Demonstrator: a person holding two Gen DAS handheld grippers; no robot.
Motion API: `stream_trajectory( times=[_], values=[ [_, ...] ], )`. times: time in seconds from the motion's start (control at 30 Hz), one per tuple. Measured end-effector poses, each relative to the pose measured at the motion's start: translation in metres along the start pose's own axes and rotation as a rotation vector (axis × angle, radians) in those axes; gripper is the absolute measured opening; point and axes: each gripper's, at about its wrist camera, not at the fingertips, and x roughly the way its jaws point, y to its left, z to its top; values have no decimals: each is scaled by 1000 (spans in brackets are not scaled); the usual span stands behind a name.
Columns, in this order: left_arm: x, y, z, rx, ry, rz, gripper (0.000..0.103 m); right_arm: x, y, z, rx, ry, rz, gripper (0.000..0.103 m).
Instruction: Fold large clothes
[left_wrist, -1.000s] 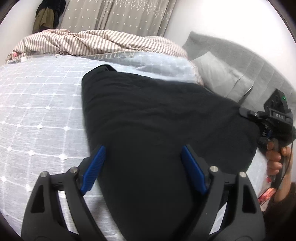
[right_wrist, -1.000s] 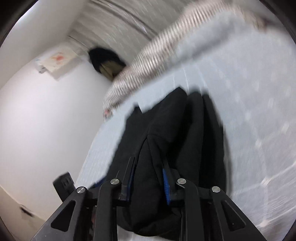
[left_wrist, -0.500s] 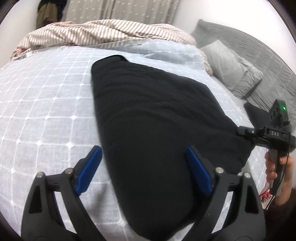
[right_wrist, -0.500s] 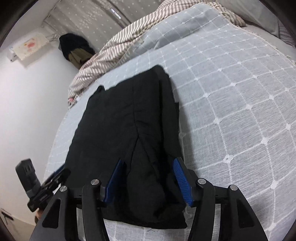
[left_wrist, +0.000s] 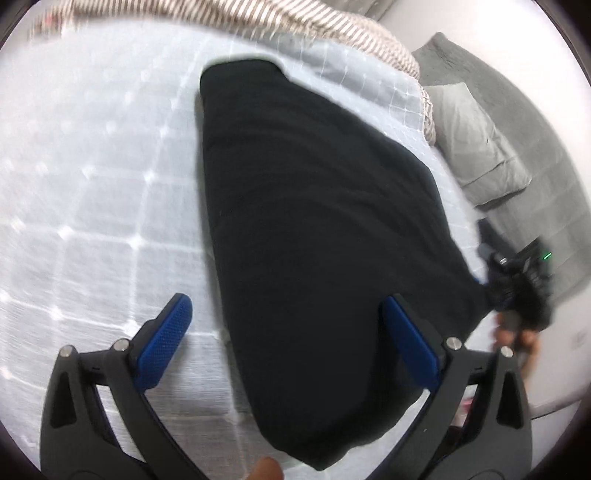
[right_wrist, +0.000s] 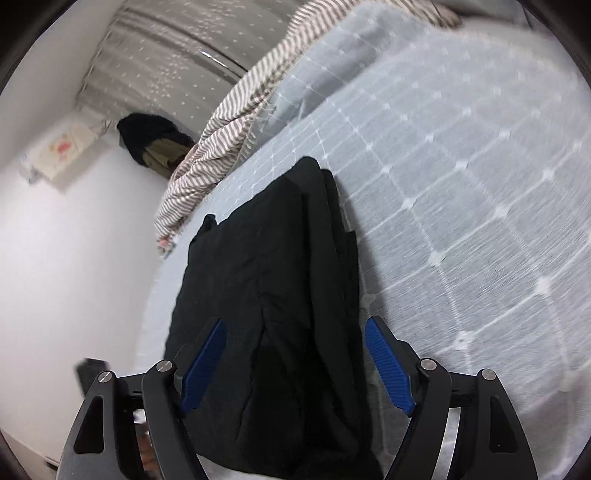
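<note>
A folded black garment (left_wrist: 314, 229) lies flat on the pale blue checked bedspread (left_wrist: 92, 192). My left gripper (left_wrist: 288, 332) hovers over its near edge, jaws opening wide; the left pad is above the bedspread, the right pad above the cloth, neither pressing. In the right wrist view the same black garment (right_wrist: 273, 288) runs away from me, with folded layers along its right side. My right gripper (right_wrist: 295, 354) straddles its near end, jaws opening, pads clear of the cloth. The right gripper (left_wrist: 517, 284) also shows, blurred, at the garment's right corner in the left wrist view.
A striped blanket (right_wrist: 221, 140) is bunched at the far end of the bed. Grey pillows (left_wrist: 476, 147) lie to the right. Dotted curtains (right_wrist: 177, 55) and dark hanging clothes (right_wrist: 151, 144) stand against the white wall. A fingertip (left_wrist: 266, 469) shows at the bottom edge.
The right gripper was shut on the garment's near edge and has let go, its jaws spreading. The left jaws widened further. Both views rolled, and the left one now looks more steeply down.
</note>
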Motion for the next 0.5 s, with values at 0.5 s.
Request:
stream_trajectory(
  times=[0.5],
  values=[
    [72, 49, 13, -307, 138, -412, 103, 82, -55, 14, 218, 230, 281, 79]
  ],
)
